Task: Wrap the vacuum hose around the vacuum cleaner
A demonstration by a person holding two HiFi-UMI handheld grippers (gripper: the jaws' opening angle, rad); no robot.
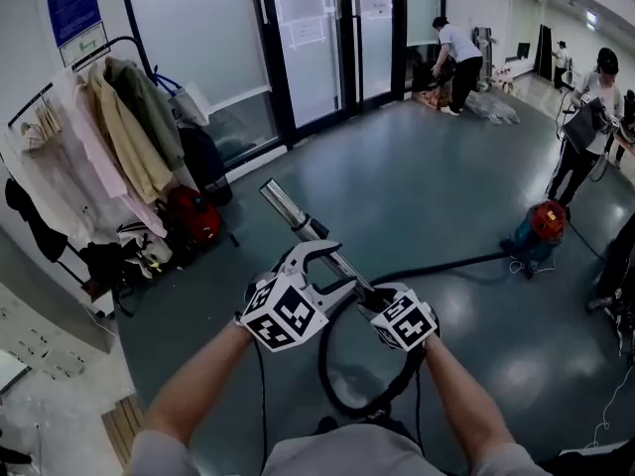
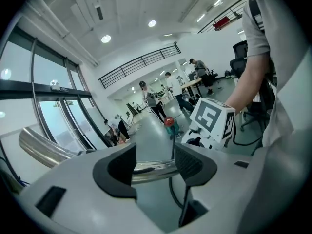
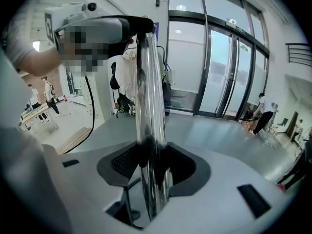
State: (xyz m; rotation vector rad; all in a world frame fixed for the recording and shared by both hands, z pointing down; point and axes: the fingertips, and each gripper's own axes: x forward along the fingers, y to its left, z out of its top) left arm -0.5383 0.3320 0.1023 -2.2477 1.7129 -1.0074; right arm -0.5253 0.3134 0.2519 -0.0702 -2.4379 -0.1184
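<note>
Chrome catches the eye first: the vacuum's chrome wand [image 1: 296,218] is held up at a slant in front of the person, its free end pointing toward the glass doors [image 1: 327,38]. The right gripper [image 1: 374,301] is clamped on the wand's lower end, near where the hose joins, with its pads pressing from both sides. The left gripper [image 1: 330,269] sits just above it with its jaws apart. The wand lies across the gap between its pads and is not squeezed by them. From the wand the black hose [image 1: 335,385] drops into a loose loop below the grippers, then trails over the floor [image 1: 417,157] to the red-and-blue vacuum cleaner [image 1: 541,228], which stands well apart to the right. None of the hose is around the machine yet, so I'd judge this to be the gathering-up stage, before any wrapping. The next move, as I see it, calls for the left gripper to take a proper hold. Wand and hose then need carrying over to the cleaner without the loop snagging underfoot or tugging the machine.
</note>
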